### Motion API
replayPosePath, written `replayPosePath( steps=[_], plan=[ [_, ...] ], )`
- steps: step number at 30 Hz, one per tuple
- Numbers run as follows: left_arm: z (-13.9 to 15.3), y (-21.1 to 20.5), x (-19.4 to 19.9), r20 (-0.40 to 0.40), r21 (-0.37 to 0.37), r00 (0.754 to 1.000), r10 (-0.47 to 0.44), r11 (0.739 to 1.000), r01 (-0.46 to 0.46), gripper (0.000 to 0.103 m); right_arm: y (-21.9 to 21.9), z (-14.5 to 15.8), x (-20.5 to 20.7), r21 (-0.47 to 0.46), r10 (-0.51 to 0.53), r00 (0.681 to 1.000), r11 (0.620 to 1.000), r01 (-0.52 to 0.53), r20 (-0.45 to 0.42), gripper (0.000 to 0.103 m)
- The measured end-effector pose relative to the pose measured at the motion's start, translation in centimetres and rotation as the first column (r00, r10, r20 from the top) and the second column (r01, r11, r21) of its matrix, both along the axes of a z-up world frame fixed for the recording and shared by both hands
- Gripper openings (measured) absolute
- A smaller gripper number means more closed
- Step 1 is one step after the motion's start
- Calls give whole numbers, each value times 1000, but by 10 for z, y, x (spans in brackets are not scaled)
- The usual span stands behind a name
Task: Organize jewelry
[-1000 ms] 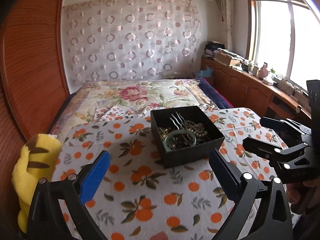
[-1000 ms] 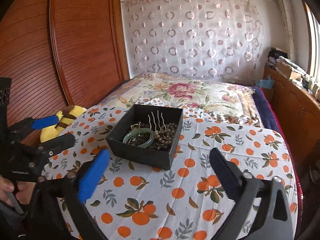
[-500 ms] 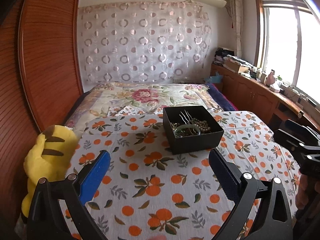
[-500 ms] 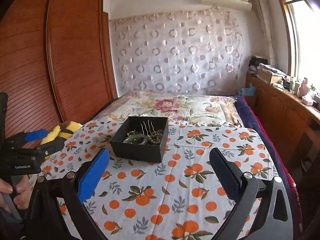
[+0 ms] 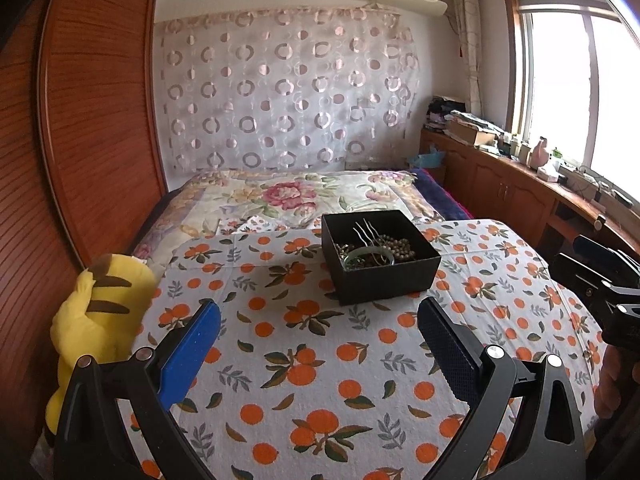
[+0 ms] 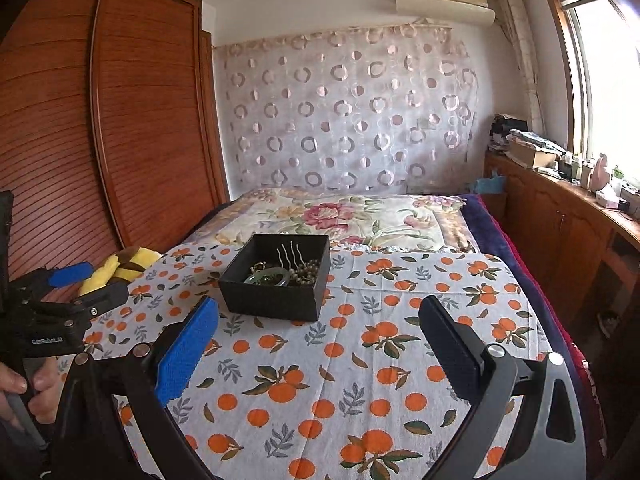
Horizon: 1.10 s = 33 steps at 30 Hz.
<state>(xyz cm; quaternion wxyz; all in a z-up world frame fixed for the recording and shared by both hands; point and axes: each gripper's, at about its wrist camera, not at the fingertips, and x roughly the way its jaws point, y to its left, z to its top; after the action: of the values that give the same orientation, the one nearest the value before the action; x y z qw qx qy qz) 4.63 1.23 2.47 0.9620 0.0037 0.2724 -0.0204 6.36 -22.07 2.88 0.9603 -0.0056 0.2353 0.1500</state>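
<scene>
Square black cardboard jewelry box (image 5: pixel 380 258) sits on orange-print white cloth (image 5: pixel 320 360), holding green bangle (image 6: pixel 267 278), brown bead strand (image 5: pixel 394 244), silver hairpins (image 6: pixel 289 254). Left gripper (image 5: pixel 318 344) and right gripper (image 6: pixel 318 342) both spread wide, empty, hovering short of box

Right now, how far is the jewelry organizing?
Done: the jewelry, including a green bangle, beads and hairpins, lies inside the black box. In hand: nothing; left gripper and right gripper are open, empty. Left: apparently nothing; no loose jewelry shows.
</scene>
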Motion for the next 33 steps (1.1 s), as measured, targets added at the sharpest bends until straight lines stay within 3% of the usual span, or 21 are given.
replayPosePath(
  steps=[33],
  plan=[
    [10,-3,-7,26,8,1000,-11,1000,11,95,-1,1,-1,7,-16,1000,1000,16,7,101]
  ],
)
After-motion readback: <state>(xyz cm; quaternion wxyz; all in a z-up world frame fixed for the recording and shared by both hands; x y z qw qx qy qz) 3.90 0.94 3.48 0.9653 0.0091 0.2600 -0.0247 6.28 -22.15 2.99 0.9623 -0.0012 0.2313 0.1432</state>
